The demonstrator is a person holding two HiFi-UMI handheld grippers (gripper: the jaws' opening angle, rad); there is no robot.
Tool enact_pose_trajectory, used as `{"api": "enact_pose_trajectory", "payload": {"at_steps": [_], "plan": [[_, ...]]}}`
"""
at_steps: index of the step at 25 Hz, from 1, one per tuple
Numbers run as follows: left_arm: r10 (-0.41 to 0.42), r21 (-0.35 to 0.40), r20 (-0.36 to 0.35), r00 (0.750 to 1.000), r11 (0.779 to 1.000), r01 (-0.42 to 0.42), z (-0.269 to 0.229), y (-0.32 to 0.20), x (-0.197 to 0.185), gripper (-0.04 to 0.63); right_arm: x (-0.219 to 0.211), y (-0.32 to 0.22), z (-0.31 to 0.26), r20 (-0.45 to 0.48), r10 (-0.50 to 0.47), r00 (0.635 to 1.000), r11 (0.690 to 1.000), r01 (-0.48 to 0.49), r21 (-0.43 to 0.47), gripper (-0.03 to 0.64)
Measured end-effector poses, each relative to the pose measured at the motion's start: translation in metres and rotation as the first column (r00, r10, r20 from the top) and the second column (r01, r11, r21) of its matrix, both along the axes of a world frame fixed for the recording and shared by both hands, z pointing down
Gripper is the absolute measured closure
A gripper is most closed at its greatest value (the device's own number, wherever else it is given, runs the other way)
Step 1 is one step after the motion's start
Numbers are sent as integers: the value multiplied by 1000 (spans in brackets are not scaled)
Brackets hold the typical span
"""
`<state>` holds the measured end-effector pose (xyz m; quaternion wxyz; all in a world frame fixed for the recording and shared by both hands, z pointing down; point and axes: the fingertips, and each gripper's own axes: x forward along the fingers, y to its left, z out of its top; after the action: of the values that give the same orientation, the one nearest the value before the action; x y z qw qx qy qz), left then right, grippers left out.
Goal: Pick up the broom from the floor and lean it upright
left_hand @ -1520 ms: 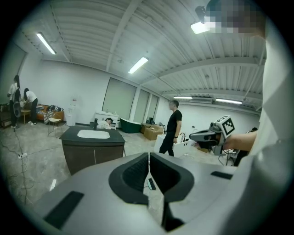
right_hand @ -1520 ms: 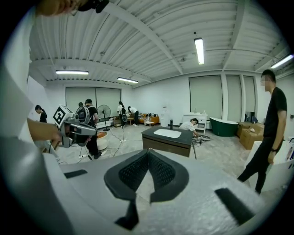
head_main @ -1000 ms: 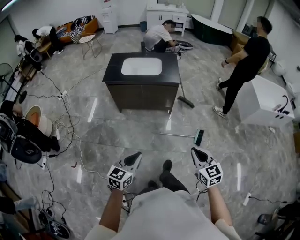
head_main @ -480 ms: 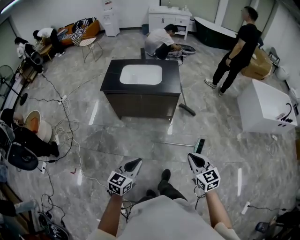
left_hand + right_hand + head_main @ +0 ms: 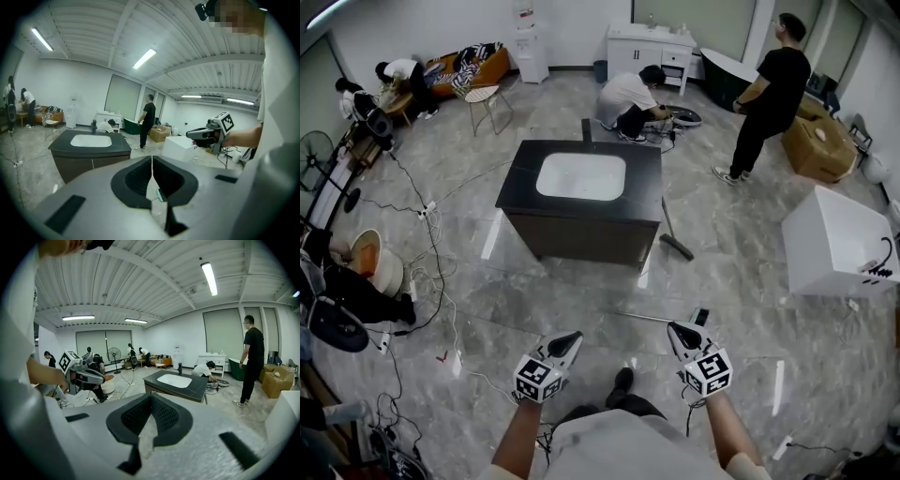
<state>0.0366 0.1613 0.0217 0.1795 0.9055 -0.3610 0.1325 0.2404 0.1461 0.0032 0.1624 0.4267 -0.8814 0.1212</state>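
Jaws pressed together and empty on the left gripper [image 5: 567,341] and right gripper [image 5: 680,333], lower centre of the head view. The broom [image 5: 656,319] lies flat on the floor [image 5: 750,309], just beyond the right one. Approach stage, it seems; next, the jaws must spread, then pinch the handle.

The broom [image 5: 656,318] lies flat.
Thin pale handle points to 9 o'clock, dark head at its 3 o'clock end.
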Motion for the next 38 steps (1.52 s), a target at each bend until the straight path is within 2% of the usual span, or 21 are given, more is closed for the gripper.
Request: {"api": "enact_pose_trajectory", "payload": {"at_steps": [7, 17, 24, 29, 33, 38], "plan": [[-15, 0, 13, 1000, 1000, 15, 14, -48, 27, 584, 24, -48, 23, 19, -16, 1000, 1000, 16, -23, 617], [2, -27, 17, 1000, 1000, -2, 42, -107, 24, 584, 15, -100, 58, 12, -38, 999, 995, 39, -93, 617], [29, -18, 43, 999, 999, -29, 90, -154, -17, 584, -31, -138, 92, -22, -54, 998, 993, 51, -110, 617], [49, -16, 32, 998, 999, -48, 141, -189, -51, 584, -69, -172, 129, -50, -46, 998, 990, 39, -134, 617], [94, -16, 53, 994, 996, -93, 186, -214, -62, 584, -97, -200, 162, -58, -65, 996, 987, 56, -152, 617], [117, -35, 51, 992, 993, -115, 253, -231, -66, 584, -118, -218, 229, -68, -96, 993, 978, 81, -193, 617]]}}
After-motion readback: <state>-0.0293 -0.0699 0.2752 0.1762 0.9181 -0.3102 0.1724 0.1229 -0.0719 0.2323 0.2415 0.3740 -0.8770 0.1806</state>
